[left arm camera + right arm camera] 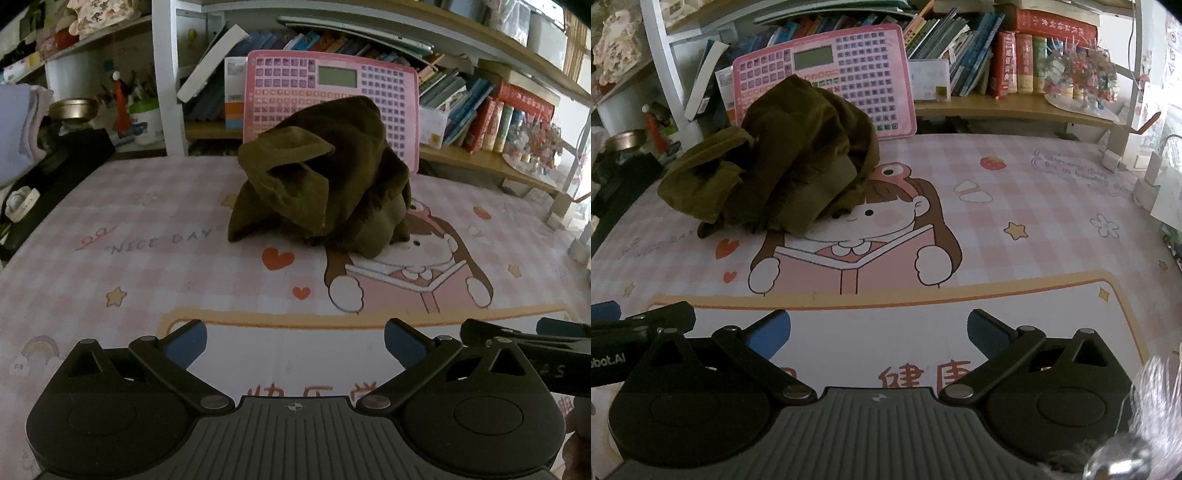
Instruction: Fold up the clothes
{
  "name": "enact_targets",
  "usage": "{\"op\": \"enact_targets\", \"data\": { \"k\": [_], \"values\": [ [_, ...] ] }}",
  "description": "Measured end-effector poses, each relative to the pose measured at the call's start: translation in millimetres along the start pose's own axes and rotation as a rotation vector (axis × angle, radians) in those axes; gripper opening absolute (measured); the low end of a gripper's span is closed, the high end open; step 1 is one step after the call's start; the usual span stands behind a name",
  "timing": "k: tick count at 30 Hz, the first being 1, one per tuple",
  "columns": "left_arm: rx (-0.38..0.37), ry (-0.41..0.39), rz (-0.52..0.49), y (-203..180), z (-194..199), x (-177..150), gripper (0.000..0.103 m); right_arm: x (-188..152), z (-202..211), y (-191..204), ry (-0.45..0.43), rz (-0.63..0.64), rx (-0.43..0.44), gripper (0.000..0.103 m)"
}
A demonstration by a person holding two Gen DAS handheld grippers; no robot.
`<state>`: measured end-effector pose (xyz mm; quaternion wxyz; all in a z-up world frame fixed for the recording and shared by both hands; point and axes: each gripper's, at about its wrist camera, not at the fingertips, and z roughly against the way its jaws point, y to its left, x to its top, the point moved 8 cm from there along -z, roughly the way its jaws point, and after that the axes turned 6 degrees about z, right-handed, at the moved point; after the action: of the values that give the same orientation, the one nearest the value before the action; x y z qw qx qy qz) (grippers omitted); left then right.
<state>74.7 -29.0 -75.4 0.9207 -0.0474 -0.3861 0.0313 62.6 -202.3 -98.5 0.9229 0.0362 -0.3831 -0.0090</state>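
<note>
A crumpled olive-brown garment (325, 181) lies in a heap toward the back of the pink checked desk mat (147, 266). In the right wrist view the same garment (775, 173) sits at the upper left, on the mat (1015, 229). My left gripper (295, 341) is open near the front edge, well short of the heap, with nothing between its blue fingertips. My right gripper (879, 328) is also open and holds nothing, to the right of the left one. The right gripper's body (524, 350) shows at the lower right of the left wrist view.
A pink keyboard toy (332, 99) leans upright against the bookshelf just behind the garment. Books (1015, 59) fill the shelf behind. A black object (44, 177) and a metal bowl (72, 109) sit at the left edge. Chargers and cables (1145, 173) lie at the right edge.
</note>
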Motion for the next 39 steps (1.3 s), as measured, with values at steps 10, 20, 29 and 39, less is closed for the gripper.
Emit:
{"op": "enact_targets", "data": {
  "k": [10,20,29,39],
  "values": [
    [0.012,-0.060,-0.019,5.5,-14.3,32.4,0.103,9.7,0.8,-8.0,-0.036,-0.044,-0.012,0.103],
    [-0.007,-0.084,-0.110,-3.7,-51.7,68.3,0.103,16.6,-2.3,-22.2,-0.039,-0.142,-0.008,0.103],
    [0.038,-0.007,-0.213,-12.9,-104.1,83.8,0.102,22.0,-2.2,-37.9,-0.036,-0.316,0.062,0.103],
    [-0.062,0.040,-0.202,-22.3,-96.5,78.2,0.013,15.7,3.3,-53.6,-0.016,-0.537,0.220,0.103]
  ]
}}
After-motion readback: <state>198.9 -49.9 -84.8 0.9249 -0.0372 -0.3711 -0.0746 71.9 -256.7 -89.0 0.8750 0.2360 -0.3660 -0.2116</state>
